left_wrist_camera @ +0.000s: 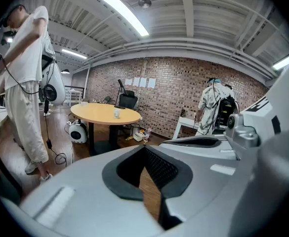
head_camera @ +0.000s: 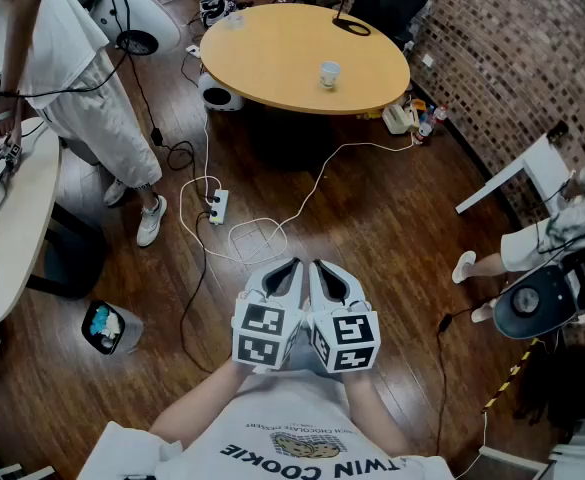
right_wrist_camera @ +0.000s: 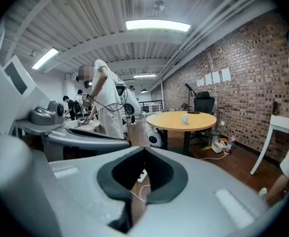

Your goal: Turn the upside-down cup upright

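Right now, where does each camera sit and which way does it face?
Head view: on the person's head, steeply down at floor and table; shows forearms, left gripper, right gripper.
Left gripper view: on the left gripper, along its shut jaws toward the table; right gripper at right.
Right gripper view: on the right gripper, along its shut jaws toward the table; left gripper at left.
Shared: all three show table and cup.

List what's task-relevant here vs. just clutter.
Job: cup on the round table; left tongs and right tongs, both shut, empty, well short of the table.
Lying about: power strip, bin, bottles by the brick wall.
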`<action>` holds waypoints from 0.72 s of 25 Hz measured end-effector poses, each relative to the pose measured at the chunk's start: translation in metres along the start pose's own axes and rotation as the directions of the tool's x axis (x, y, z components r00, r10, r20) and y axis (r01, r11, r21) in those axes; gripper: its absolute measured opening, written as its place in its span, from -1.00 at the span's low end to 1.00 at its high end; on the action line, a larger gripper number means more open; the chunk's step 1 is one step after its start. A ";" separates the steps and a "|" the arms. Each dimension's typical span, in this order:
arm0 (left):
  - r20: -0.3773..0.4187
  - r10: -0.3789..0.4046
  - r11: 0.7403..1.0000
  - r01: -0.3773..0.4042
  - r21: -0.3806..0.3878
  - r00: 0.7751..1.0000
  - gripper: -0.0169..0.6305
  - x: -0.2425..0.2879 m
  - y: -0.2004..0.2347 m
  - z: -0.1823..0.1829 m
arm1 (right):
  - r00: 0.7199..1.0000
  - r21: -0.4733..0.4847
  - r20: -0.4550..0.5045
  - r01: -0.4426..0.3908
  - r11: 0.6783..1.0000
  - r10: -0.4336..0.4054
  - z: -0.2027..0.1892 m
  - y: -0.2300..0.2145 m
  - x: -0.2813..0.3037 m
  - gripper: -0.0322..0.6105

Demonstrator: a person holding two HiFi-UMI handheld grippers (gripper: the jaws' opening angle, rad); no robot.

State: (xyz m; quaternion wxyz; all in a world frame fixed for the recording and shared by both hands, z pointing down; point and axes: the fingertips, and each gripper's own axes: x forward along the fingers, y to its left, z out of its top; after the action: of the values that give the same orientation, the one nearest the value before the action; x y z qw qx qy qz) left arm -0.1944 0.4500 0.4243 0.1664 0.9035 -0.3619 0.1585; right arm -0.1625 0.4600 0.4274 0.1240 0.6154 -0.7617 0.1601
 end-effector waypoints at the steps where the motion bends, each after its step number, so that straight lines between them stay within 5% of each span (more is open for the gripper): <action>1: -0.002 -0.001 1.000 0.001 0.000 1.000 -0.94 0.011 0.003 0.003 | 1.000 -0.001 -0.001 -0.002 1.000 0.002 0.002 -0.006 0.009 -0.89; 18: -0.036 0.051 0.999 -0.050 0.021 0.998 -0.94 0.244 0.007 0.101 | 0.998 -0.019 0.006 -0.068 0.998 0.068 0.075 -0.212 0.142 -0.89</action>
State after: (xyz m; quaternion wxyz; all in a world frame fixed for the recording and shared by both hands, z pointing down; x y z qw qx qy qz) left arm -0.0146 0.2570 0.4345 0.1599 0.8925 -0.3800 0.1829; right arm 0.0156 0.2620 0.4329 0.1217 0.5886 -0.7841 0.1549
